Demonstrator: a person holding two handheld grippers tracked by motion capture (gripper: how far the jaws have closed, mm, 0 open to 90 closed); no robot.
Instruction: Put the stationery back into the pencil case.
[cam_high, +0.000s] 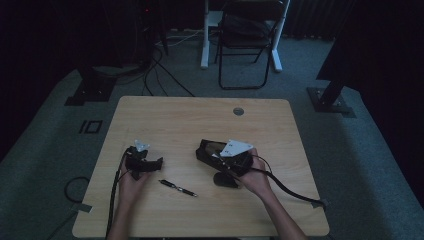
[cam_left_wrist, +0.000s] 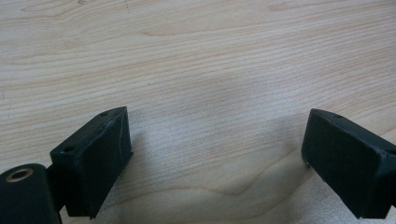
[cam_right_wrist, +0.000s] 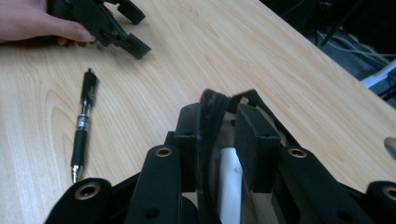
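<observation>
The pen (cam_high: 178, 188) lies flat on the table (cam_high: 280, 125) near the person's edge, its long axis slanting from upper left to lower right in the high view; in the right gripper view its tip points toward the camera. It sits between the two grippers, touching neither. The left gripper (cam_high: 150, 164) rests on the wood just left of the pen, jaws wide with nothing between them. The right gripper (cam_right_wrist: 217, 140), farther right, has its jaws narrowed on the rim of a black case (cam_high: 212, 150), a white object (cam_right_wrist: 229, 186) showing inside.
</observation>
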